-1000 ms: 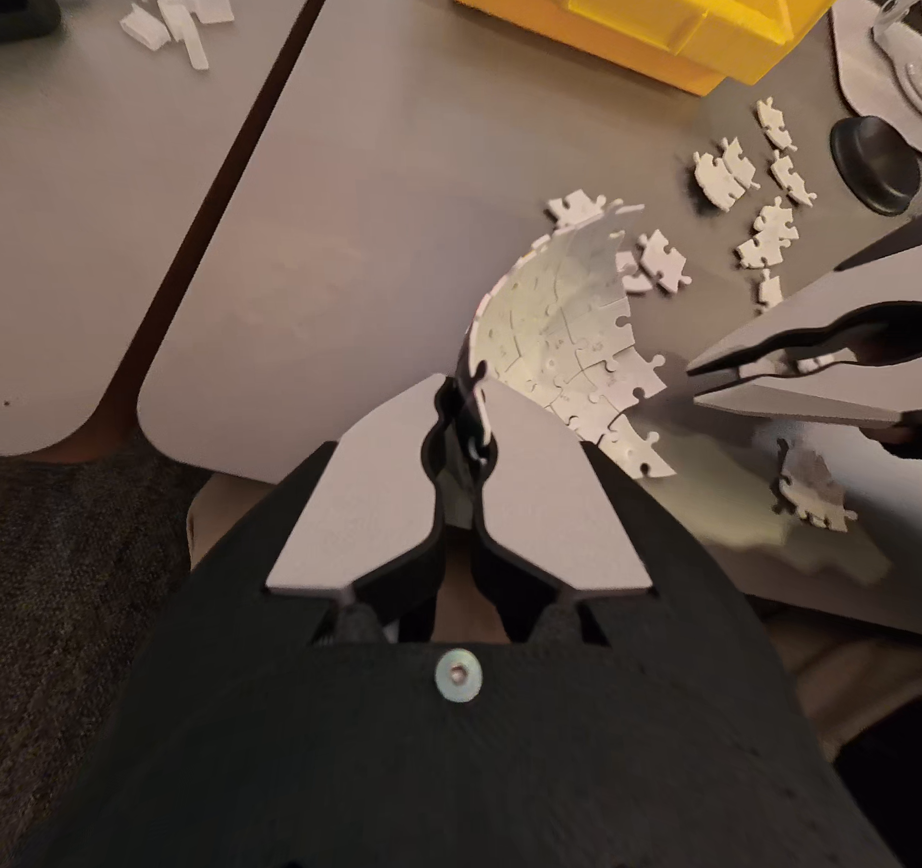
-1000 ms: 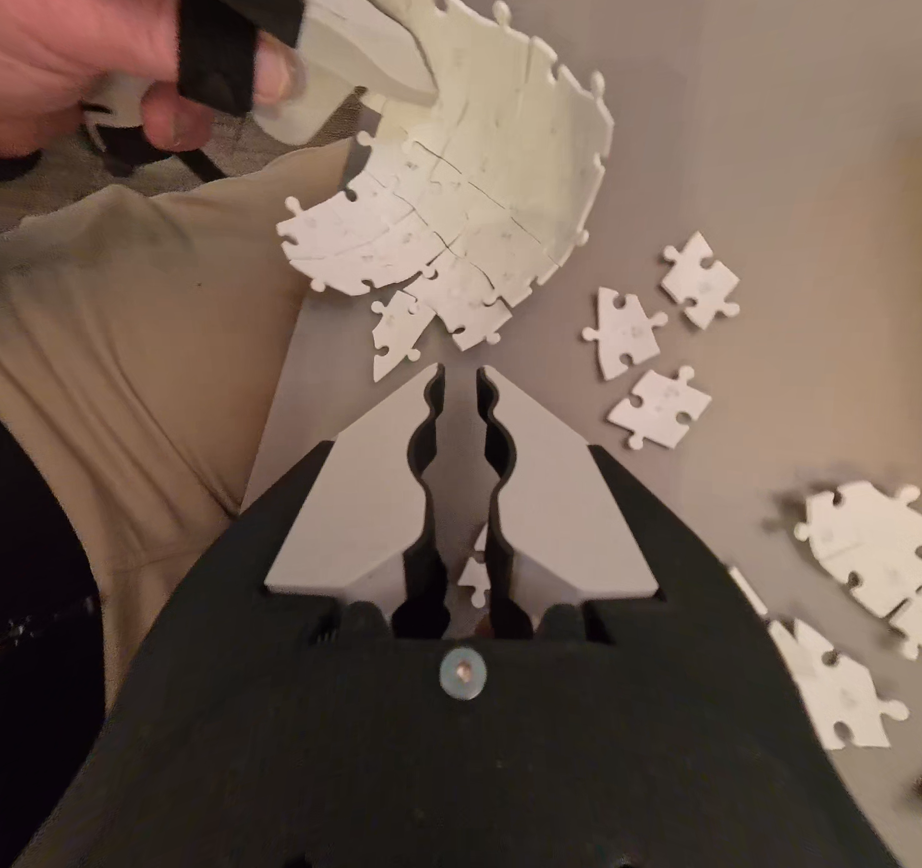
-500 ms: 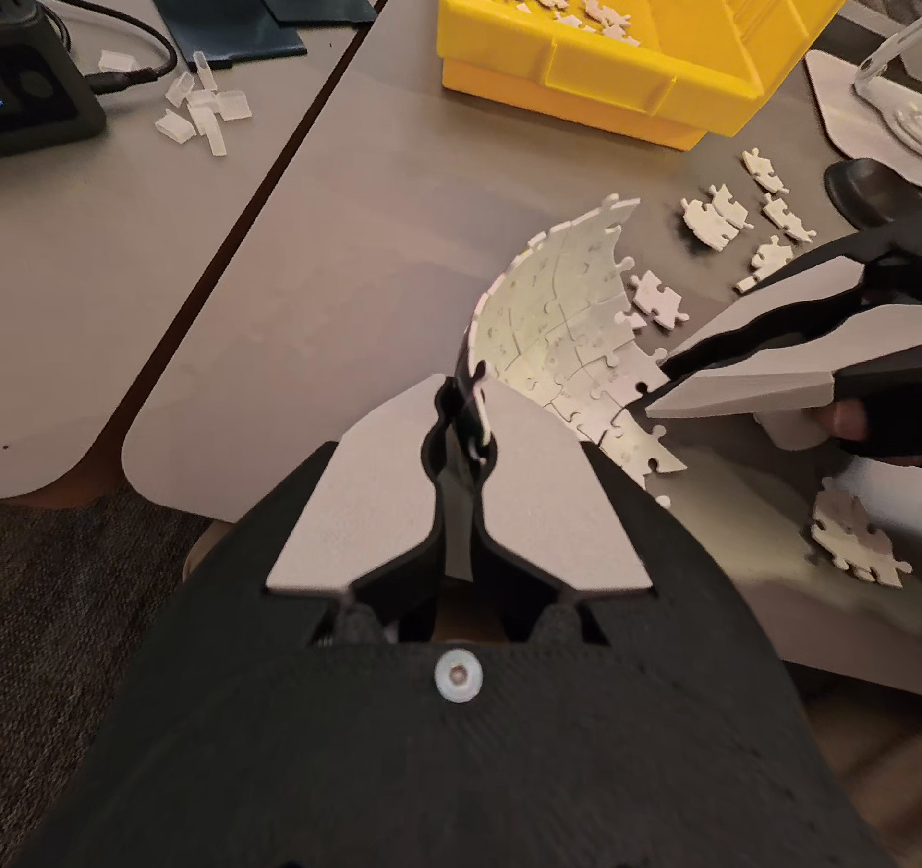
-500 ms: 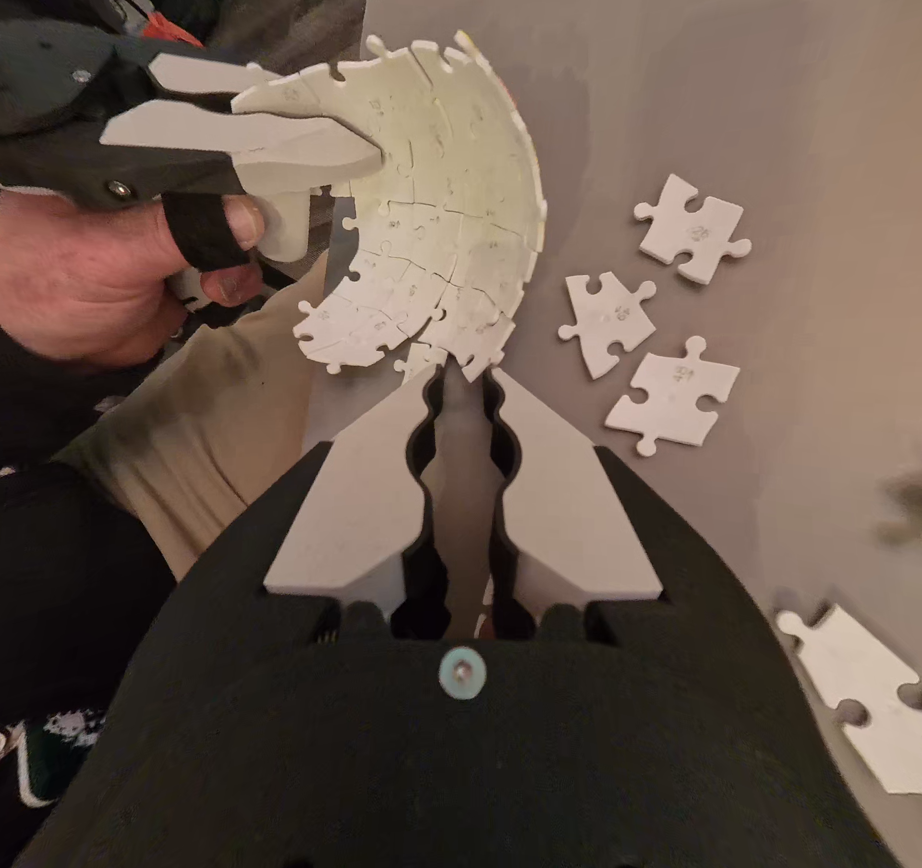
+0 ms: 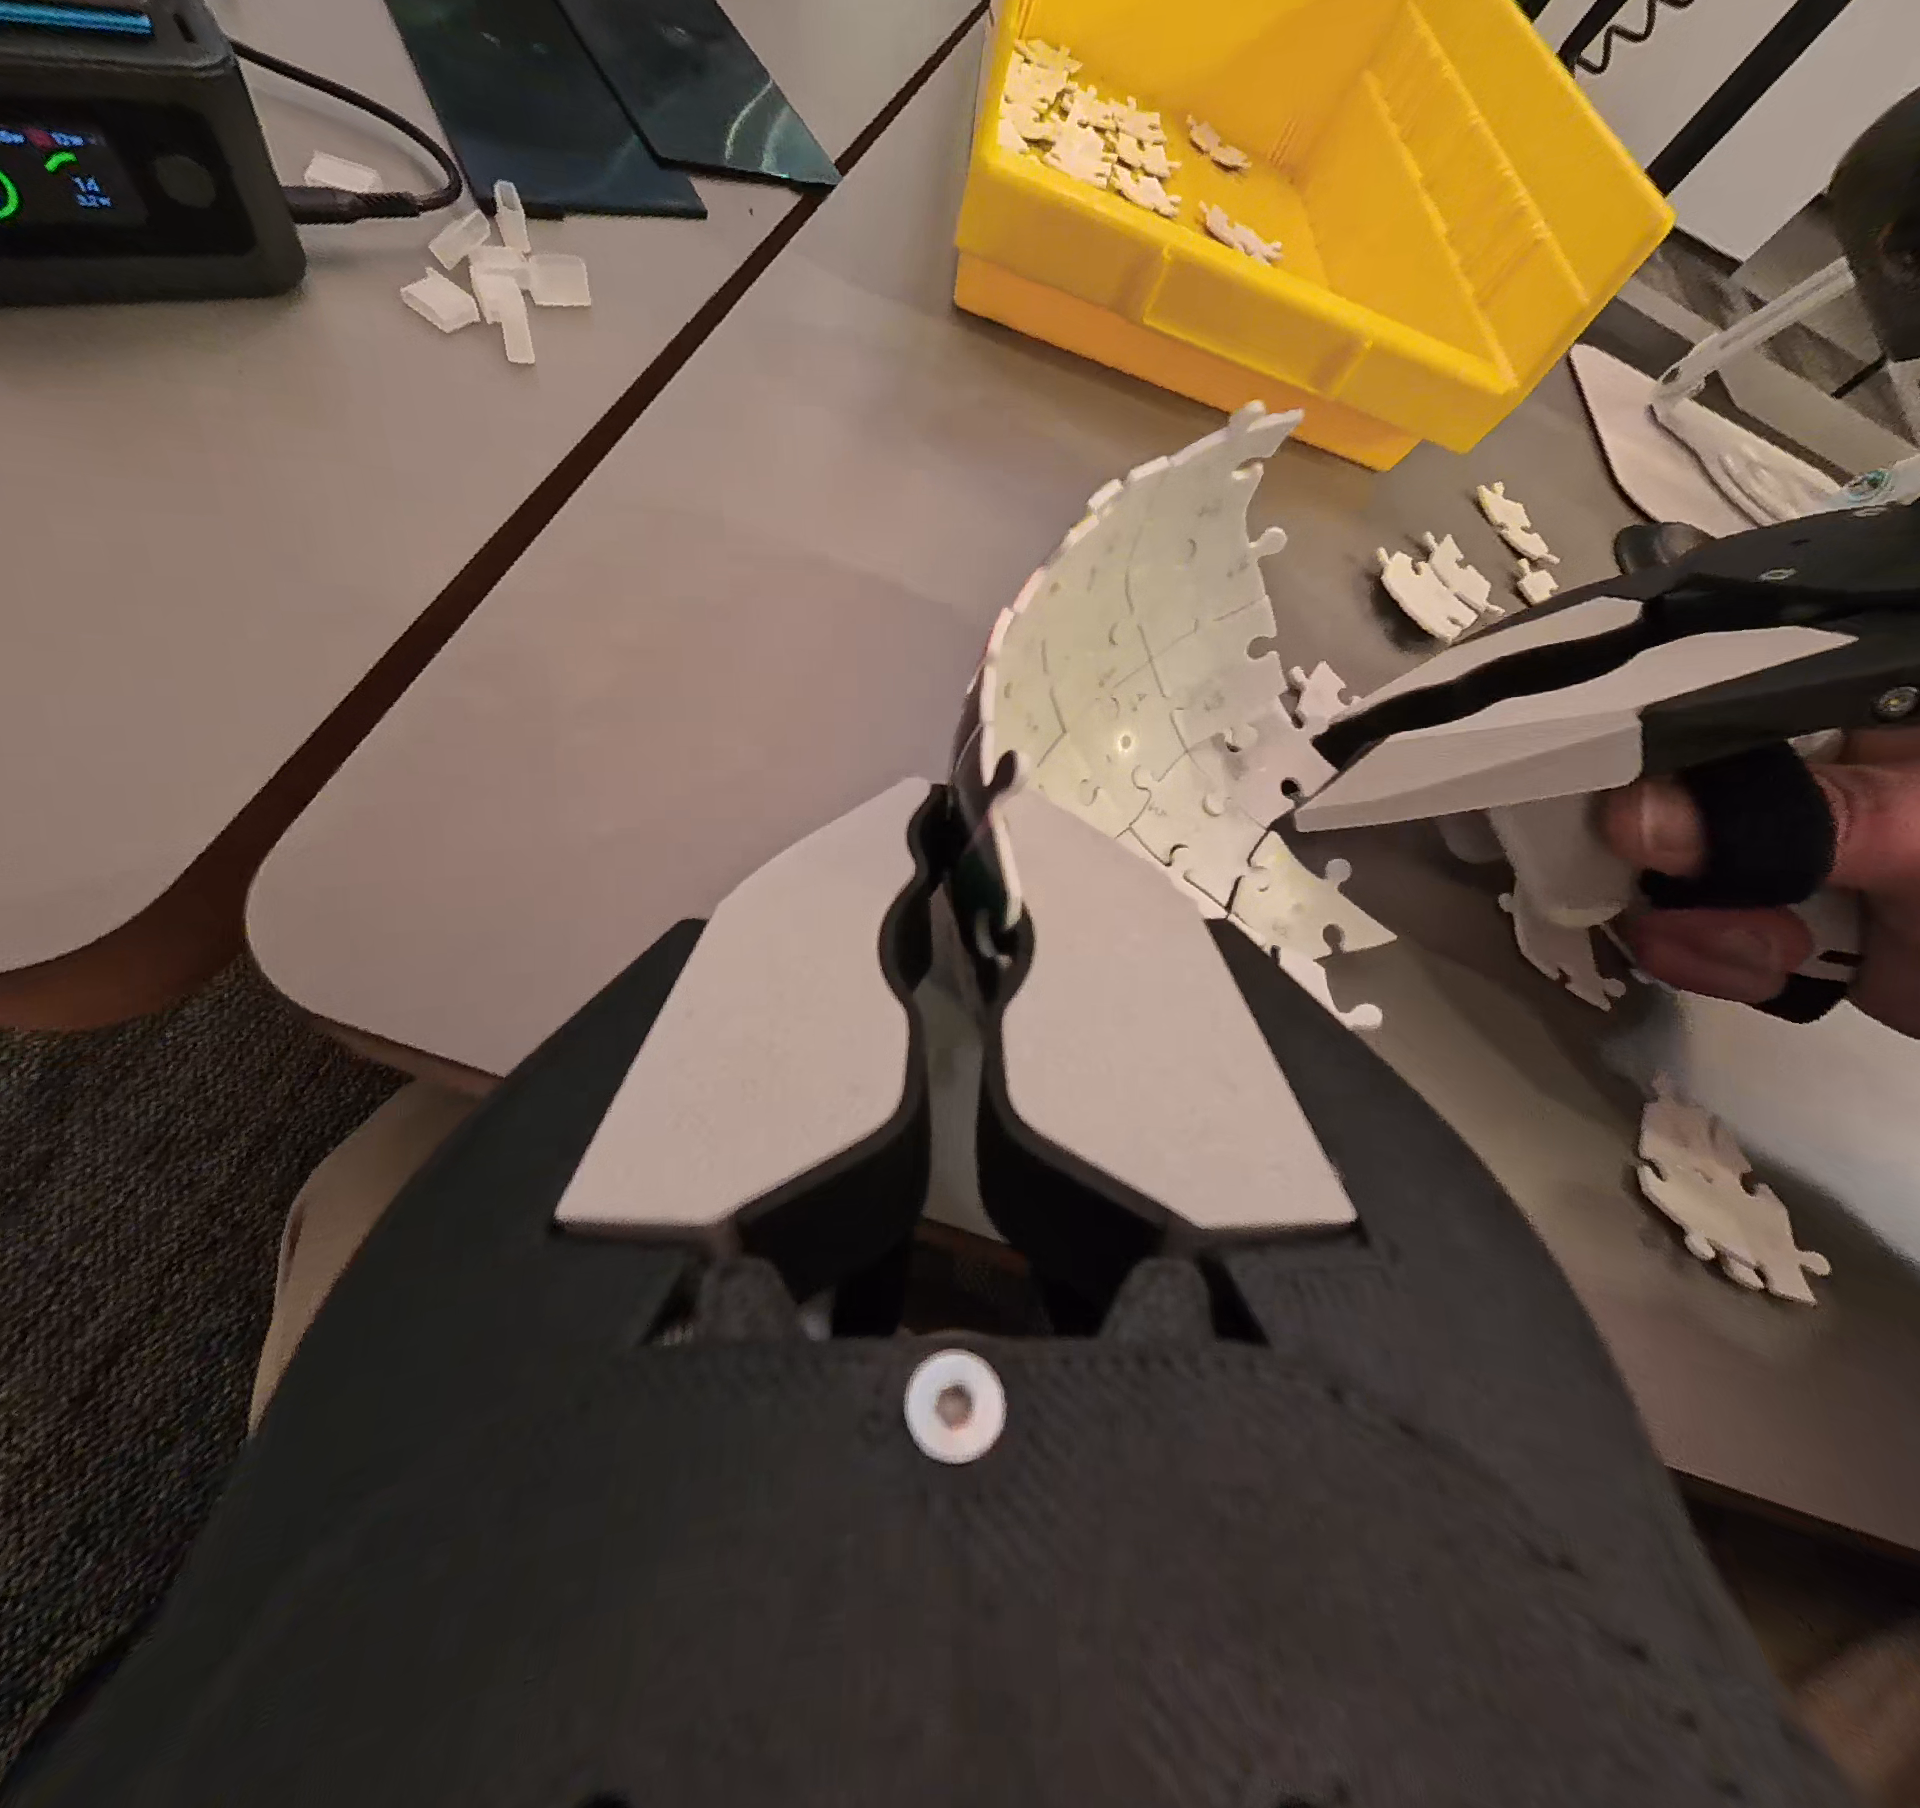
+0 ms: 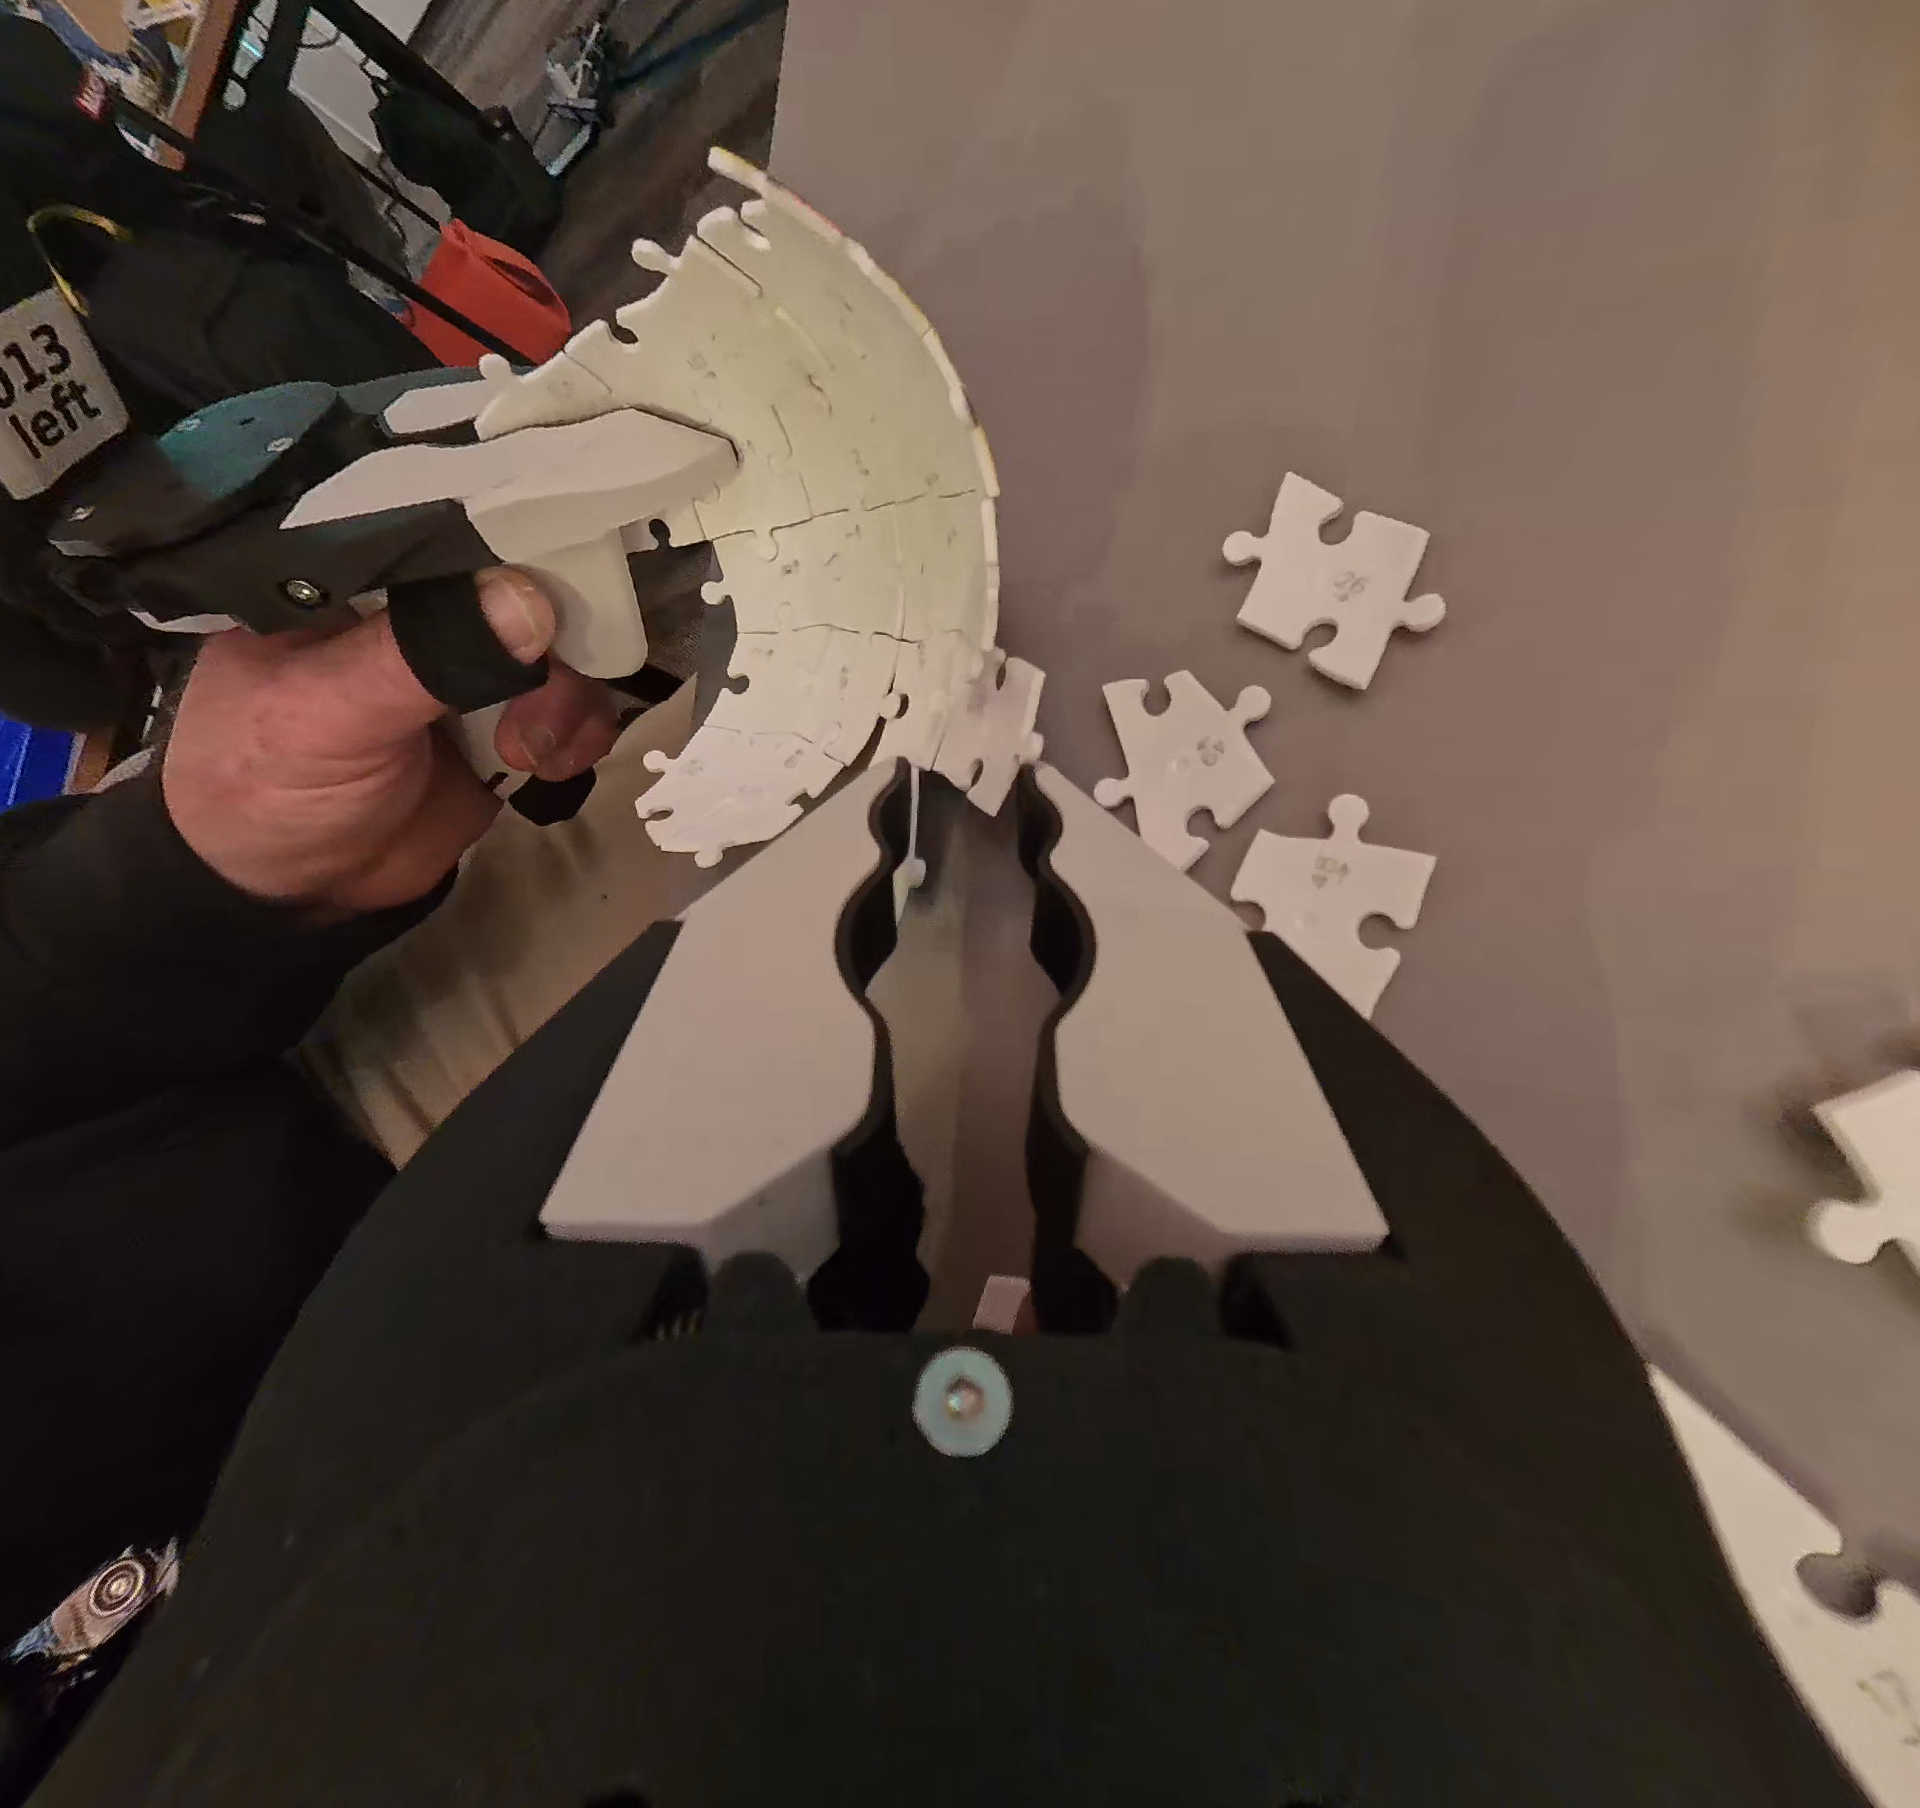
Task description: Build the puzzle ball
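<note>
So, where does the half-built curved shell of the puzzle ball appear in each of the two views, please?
Left wrist view: the curved puzzle shell is at centre, just right of the middle, rising from the tips of the left gripper, whose jaws clamp its edge.
Right wrist view: it is upper left of centre, beyond that view's own jaws.
Shared landmark: the right gripper, its tips at the shell's lower edge in both views.
</note>
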Action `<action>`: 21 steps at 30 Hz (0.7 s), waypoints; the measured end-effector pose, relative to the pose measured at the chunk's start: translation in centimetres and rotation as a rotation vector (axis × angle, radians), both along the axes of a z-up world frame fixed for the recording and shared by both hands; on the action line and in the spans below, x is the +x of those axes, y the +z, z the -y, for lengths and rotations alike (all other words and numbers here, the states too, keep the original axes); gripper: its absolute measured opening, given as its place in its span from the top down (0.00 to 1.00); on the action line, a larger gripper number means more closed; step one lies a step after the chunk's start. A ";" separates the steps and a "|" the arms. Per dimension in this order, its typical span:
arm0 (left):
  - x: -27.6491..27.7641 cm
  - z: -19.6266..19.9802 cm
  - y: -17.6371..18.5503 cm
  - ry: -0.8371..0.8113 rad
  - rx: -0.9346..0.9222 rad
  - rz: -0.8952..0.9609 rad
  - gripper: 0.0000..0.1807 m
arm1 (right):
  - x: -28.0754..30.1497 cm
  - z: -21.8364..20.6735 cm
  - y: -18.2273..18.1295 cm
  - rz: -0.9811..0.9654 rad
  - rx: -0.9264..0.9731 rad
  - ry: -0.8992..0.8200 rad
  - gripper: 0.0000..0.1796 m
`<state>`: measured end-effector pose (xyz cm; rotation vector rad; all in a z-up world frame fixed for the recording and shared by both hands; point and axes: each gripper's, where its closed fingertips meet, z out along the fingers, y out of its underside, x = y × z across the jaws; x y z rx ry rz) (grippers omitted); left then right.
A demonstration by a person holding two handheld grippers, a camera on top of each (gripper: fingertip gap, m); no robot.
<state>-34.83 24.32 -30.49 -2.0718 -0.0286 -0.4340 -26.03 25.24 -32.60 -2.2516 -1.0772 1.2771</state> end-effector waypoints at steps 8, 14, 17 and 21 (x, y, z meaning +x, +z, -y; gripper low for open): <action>-0.4 -0.1 0.4 0.016 0.022 -0.010 0.98 | -0.6 -0.4 1.1 -0.069 0.023 -0.004 0.97; -0.2 -0.1 0.6 0.009 0.032 -0.018 0.98 | -0.7 -0.6 1.0 -0.063 0.040 0.013 0.92; 0.1 0.0 0.6 0.009 0.039 -0.030 0.98 | -1.0 -0.6 1.1 -0.075 0.018 0.014 0.95; 0.0 -0.1 0.7 0.014 0.044 -0.024 0.98 | -1.1 -0.8 1.0 -0.064 0.029 0.004 0.98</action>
